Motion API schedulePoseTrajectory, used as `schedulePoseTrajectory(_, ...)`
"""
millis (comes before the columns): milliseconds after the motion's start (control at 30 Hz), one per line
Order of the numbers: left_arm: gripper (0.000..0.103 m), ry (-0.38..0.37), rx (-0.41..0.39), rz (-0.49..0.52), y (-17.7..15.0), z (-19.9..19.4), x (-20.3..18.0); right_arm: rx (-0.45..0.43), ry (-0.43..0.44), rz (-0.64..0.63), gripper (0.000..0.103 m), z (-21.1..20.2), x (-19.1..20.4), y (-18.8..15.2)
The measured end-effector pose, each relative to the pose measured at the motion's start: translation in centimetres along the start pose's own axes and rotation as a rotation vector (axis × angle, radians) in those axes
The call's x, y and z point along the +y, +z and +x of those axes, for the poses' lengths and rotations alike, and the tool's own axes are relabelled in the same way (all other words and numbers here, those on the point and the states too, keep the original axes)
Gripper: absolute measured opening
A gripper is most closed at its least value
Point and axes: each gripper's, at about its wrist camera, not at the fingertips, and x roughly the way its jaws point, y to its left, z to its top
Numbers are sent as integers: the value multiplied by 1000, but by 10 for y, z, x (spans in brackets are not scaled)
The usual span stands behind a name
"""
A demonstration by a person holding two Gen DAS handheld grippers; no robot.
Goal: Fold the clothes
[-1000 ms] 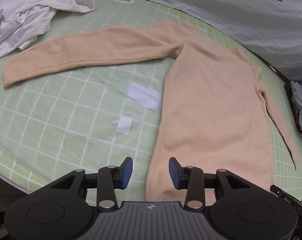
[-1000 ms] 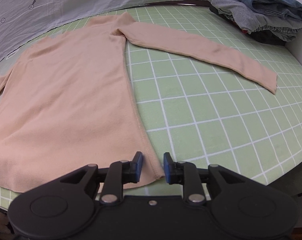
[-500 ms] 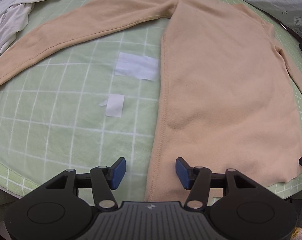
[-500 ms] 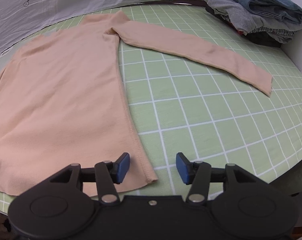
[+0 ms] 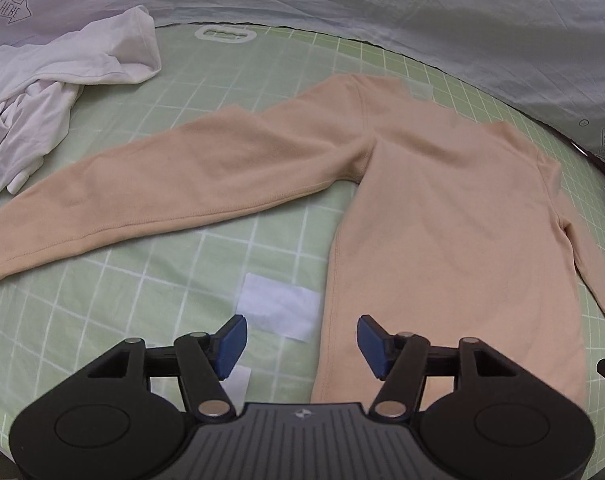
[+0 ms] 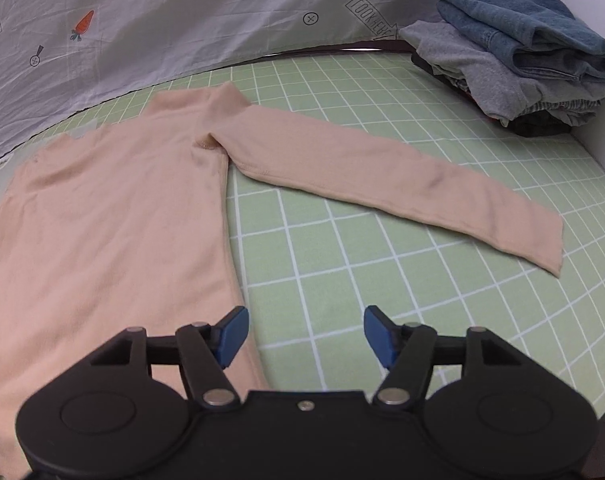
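The peach long-sleeved top (image 5: 442,216) lies flat on the green checked mat (image 5: 150,280), both sleeves spread outward. The left gripper (image 5: 300,342) is released, jaws wide apart, above the top's left side seam. The right gripper (image 6: 304,338) is likewise released, above the right side seam, holding nothing. A crumpled white garment (image 5: 58,92) lies near the left sleeve. Folded clothes (image 6: 514,52) are stacked beyond the right sleeve.

black claw (image 5: 298,344) — blue pads (image 5: 231,340)
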Motion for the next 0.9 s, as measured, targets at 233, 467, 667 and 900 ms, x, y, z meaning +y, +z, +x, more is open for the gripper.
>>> schedulePoseTrajectory(233,62,-93,-52,145,64,46,-47,-95,93,-74,63,53,54,78)
schedulePoseTrajectory(467,62,-67,-67,130,112,109,-83,-96,203,-174,60,117,126,121)
schedulePoseTrajectory(667,73,-35,-156,171,127,136,-91,-135,199,-253,78,154,156,126)
schedulePoseTrajectory(900,91,40,-184,250,152,163,-118,-148,187,-238,95,189,160,164)
